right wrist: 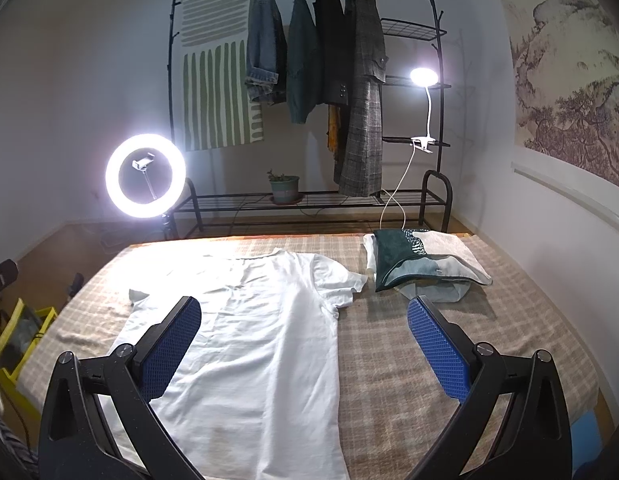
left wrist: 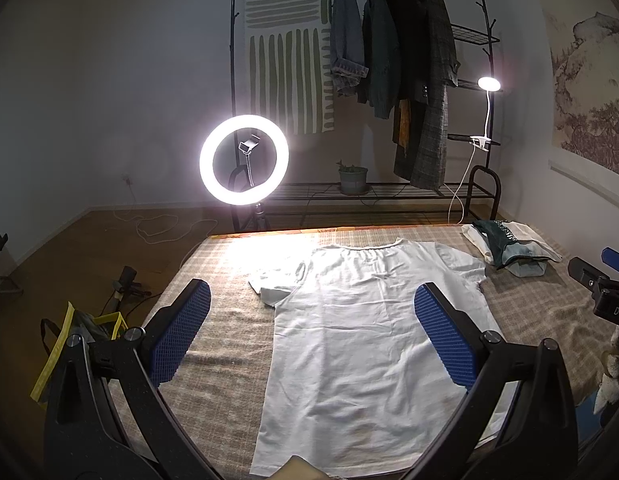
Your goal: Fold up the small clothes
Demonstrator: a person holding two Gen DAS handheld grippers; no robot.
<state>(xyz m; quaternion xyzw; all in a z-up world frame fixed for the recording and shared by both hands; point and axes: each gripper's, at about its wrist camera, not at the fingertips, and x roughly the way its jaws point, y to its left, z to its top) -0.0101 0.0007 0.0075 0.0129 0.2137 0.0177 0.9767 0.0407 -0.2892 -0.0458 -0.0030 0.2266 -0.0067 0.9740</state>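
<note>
A white T-shirt [left wrist: 357, 320] lies flat on the plaid-covered table [left wrist: 213, 344], collar at the far end, hem toward me. Its left sleeve is partly folded under. It also shows in the right wrist view [right wrist: 261, 328]. My left gripper [left wrist: 311, 304] is open and empty above the shirt's middle and left side. My right gripper [right wrist: 305, 320] is open and empty above the shirt's right edge, near the right sleeve [right wrist: 341, 280]. Part of the right gripper shows at the right edge of the left wrist view [left wrist: 601, 284].
A pile of folded clothes [right wrist: 421, 264] sits at the table's far right corner. A lit ring light [left wrist: 244, 160] stands beyond the far left edge, a clothes rack [left wrist: 389, 80] and clip lamp [left wrist: 489, 84] behind. A yellow-edged bag [left wrist: 81, 336] is on the floor at left.
</note>
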